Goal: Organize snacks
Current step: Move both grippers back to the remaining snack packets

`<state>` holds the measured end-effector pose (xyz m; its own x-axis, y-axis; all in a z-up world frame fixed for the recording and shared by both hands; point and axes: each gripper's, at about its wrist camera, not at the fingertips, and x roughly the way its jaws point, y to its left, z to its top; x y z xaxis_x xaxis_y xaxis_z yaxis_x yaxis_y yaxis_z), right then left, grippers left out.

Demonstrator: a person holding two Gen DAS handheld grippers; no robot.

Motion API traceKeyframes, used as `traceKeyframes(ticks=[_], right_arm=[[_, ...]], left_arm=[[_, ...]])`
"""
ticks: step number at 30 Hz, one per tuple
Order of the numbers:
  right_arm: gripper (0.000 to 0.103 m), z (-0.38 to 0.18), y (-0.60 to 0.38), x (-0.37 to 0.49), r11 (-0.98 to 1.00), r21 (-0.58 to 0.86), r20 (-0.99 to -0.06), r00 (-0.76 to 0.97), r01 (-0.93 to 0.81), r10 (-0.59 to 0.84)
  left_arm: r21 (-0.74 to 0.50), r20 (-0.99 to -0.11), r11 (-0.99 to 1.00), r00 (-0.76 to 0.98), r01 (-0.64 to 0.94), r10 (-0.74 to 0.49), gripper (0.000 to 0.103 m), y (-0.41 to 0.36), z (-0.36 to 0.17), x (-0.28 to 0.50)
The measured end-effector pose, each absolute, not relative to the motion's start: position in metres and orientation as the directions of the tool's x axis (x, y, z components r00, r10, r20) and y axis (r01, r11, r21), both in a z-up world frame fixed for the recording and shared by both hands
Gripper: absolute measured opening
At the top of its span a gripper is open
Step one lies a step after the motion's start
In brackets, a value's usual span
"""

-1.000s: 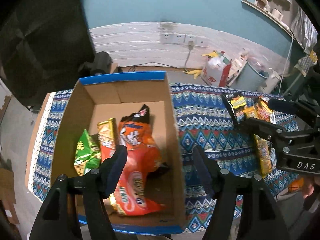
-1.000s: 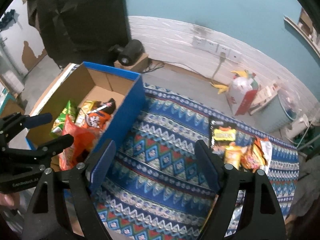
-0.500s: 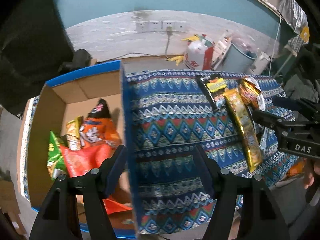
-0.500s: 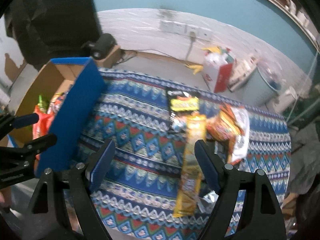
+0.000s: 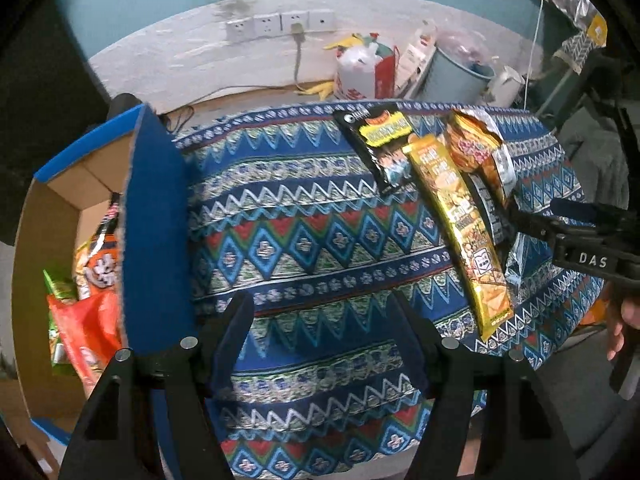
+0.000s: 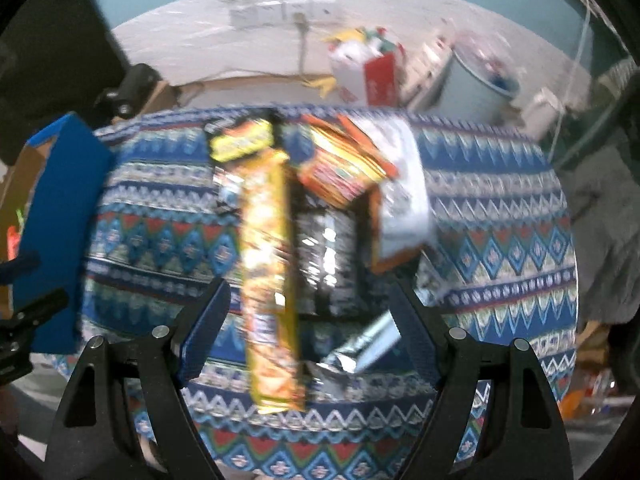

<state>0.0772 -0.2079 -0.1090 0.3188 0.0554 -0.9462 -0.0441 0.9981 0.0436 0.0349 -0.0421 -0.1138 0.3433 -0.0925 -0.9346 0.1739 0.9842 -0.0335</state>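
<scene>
L view shows box (image 5: 154,240) contents; R blurred. Both grippers (image 5: 320,340) (image 6: 308,320) spread, empty.

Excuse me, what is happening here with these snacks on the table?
A person is sorting snacks with a hand-held tool in each hand. Some bags already lie in the cardboard box. The right tool, open, hovers over the long yellow packet in the remaining pile. The left tool, also open, holds nothing.
</scene>
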Motion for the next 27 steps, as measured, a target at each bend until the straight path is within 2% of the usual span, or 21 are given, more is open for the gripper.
traceKeyframes(ticks=[14,20,23,26,27], right_arm=[[0.081,-0.177,-0.248,0.082,0.999,-0.001,-0.981,0.195,0.034,-0.008],[0.08,-0.193,-0.259,0.082,1.0,-0.02,-0.986,0.163,0.023,-0.023],[0.067,-0.198,-0.265,0.078,0.999,-0.03,-0.988,0.15,0.014,-0.031],[0.046,-0.205,-0.278,0.071,0.999,-0.044,-0.991,0.128,0.009,-0.045],[0.033,-0.206,-0.285,0.066,0.999,-0.046,-0.991,0.122,0.009,-0.047]], left_arm=[[0.018,-0.962,0.977,0.269,0.214,-0.042,0.07,-0.086,-0.161,0.054],[-0.027,-0.969,0.976,0.234,0.217,-0.079,0.07,-0.107,-0.169,0.062],[-0.055,-0.971,0.975,0.214,0.217,-0.103,0.07,-0.118,-0.173,0.067],[-0.086,-0.971,0.974,0.2,0.212,-0.129,0.07,-0.129,-0.175,0.072],[-0.099,-0.97,0.973,0.197,0.208,-0.14,0.07,-0.133,-0.175,0.074]])
